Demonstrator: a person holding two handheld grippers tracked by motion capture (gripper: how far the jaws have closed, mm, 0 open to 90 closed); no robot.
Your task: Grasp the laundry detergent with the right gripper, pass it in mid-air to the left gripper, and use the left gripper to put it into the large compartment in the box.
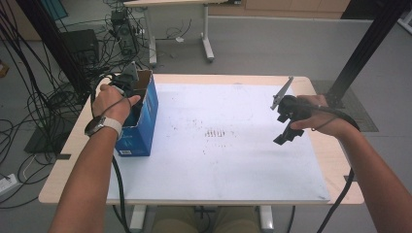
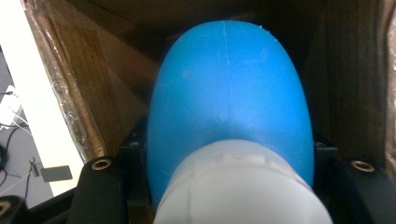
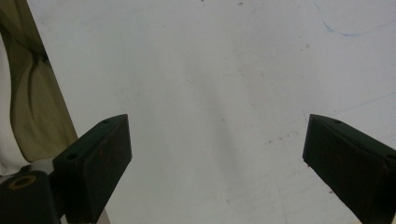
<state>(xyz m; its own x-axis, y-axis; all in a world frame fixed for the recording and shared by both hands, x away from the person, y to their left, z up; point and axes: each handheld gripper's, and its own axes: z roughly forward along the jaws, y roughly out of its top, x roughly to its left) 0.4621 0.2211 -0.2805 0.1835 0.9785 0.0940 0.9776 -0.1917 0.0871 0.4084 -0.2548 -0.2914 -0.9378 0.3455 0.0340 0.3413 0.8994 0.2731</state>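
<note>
Right up against the left gripper's camera sits a blue bottle (image 2: 229,93) with a white cap (image 2: 238,186), wedged between the two black jaws, which press on its sides inside the brown walls of the cardboard box (image 2: 88,84). From above, the left gripper (image 1: 127,80) dips into the open top of that blue box (image 1: 145,116) at the left edge of the table (image 1: 335,160). Well apart, on the far right, the right gripper (image 1: 286,133) hangs over the white mat (image 1: 218,165), jaws spread wide with nothing between them
</note>
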